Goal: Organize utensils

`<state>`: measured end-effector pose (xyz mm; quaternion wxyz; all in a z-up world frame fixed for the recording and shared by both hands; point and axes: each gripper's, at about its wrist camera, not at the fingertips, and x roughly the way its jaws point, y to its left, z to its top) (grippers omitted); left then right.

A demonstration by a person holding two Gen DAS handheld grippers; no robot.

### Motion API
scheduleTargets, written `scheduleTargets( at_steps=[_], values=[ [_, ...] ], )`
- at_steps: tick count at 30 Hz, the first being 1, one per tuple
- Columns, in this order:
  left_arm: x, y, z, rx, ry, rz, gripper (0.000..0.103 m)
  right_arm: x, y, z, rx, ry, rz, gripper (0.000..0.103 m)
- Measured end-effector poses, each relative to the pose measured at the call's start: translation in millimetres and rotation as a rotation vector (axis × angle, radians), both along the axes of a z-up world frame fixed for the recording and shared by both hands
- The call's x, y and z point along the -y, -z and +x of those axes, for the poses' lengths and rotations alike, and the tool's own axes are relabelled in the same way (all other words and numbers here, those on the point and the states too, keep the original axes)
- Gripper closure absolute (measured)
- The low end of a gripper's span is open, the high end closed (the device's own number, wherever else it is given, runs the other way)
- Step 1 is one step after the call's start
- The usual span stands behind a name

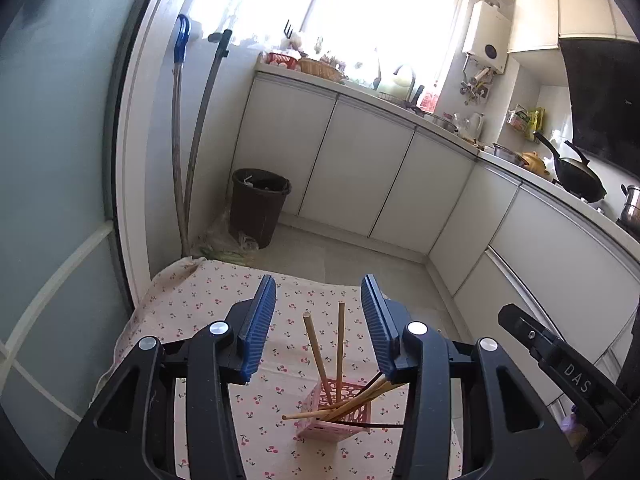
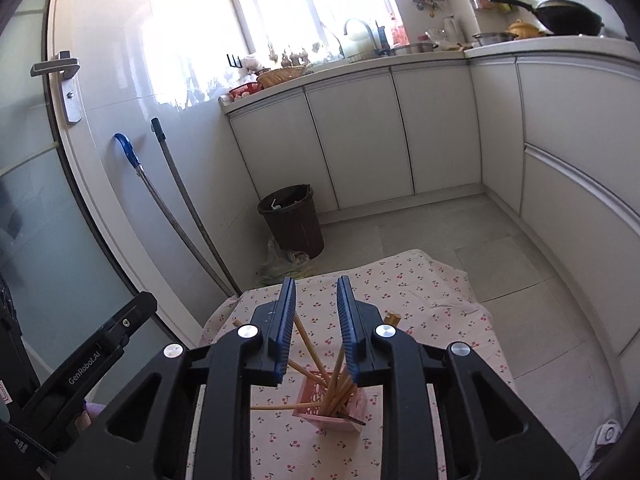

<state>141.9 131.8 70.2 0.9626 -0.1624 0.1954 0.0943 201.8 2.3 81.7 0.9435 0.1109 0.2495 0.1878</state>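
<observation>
Pink perforated plastic holder (image 1: 334,412) is stood on cherry-print cloth-covered table (image 1: 192,304), wooden chopsticks (image 1: 340,352) are leaned in it. Dark brown plastic bin (image 1: 258,204) is set on floor beyond table, beside wall. Two long-handled mops (image 1: 188,152) are propped left of bin. White cabinets (image 1: 360,172) run behind and right.

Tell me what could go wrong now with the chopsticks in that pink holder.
The chopsticks splay wide in the small pink holder, several leaning far over its rim, so they could slide out or tip it. The right hand-held gripper hangs open just above them; a careless move might snag a stick.
</observation>
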Motion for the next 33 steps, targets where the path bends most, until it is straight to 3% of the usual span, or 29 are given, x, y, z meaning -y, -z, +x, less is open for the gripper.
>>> scheduleTargets(
  at_steps=[5,11,15,17,25,28,33],
  values=[
    [28,-2,-18,0.029,-0.016,0.099,0.045,17,-1,-29,0.034,0.048,-0.06,0.074],
    [53,17,-35,0.005,-0.023,0.143,0.032,35,13,-54,0.033,0.097,-0.123,0.061],
    [65,30,-45,-0.008,-0.023,0.134,0.016,52,28,-68,0.019,0.158,-0.158,0.042],
    [73,36,-48,-0.026,-0.026,0.152,0.01,61,36,-73,0.008,0.186,-0.166,0.038],
    [95,55,-48,-0.07,-0.042,0.235,0.007,93,65,-89,0.005,0.324,-0.211,0.013],
    [105,62,-48,-0.054,-0.047,0.28,0.007,99,72,-86,-0.009,0.361,-0.201,0.007],
    [113,69,-42,-0.06,-0.022,0.316,0.007,103,80,-79,-0.025,0.407,-0.22,0.007]
  ],
)
